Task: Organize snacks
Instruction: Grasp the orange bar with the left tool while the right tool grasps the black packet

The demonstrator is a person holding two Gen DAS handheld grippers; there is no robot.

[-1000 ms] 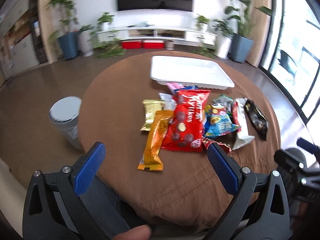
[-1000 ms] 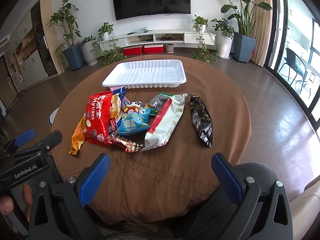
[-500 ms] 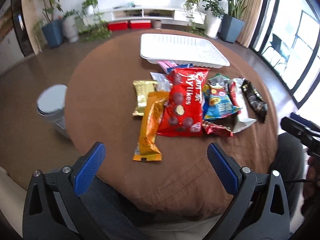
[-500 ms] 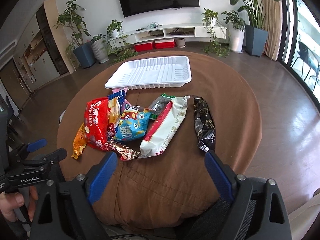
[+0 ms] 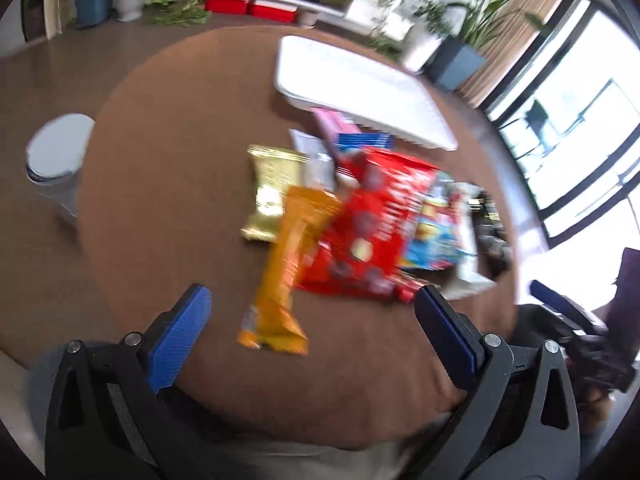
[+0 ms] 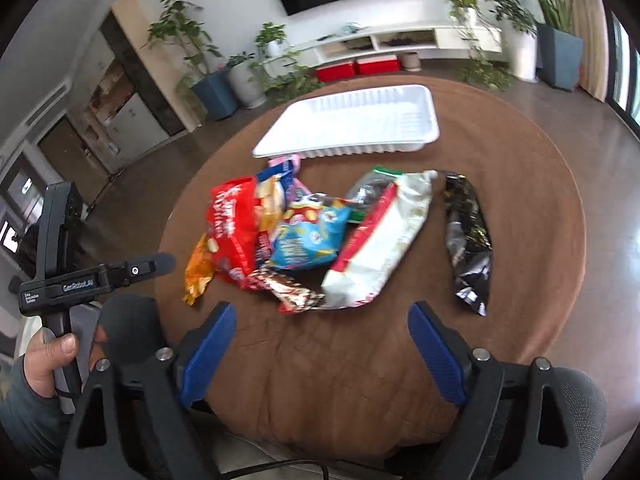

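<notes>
A pile of snack packets lies on a round brown table (image 5: 168,168). In the blurred left wrist view I see an orange packet (image 5: 286,264), a gold packet (image 5: 270,192) and a red bag (image 5: 368,232). The right wrist view shows the red bag (image 6: 232,228), a blue bag (image 6: 308,240), a white-and-red packet (image 6: 380,240) and a black packet (image 6: 468,240). An empty white tray (image 6: 352,120) stands behind the pile; it also shows in the left wrist view (image 5: 360,84). My left gripper (image 5: 312,328) is open above the orange packet's near end. My right gripper (image 6: 320,340) is open and empty at the table's near edge.
A grey lidded bin (image 5: 56,164) stands on the floor left of the table. The left hand-held gripper body (image 6: 80,280) shows at the left of the right wrist view. Plants and a white TV bench (image 6: 400,36) line the far wall.
Both grippers have moved forward over the table toward the pile. The left view has tilted and closed in on the orange packet. The snacks have not moved.
</notes>
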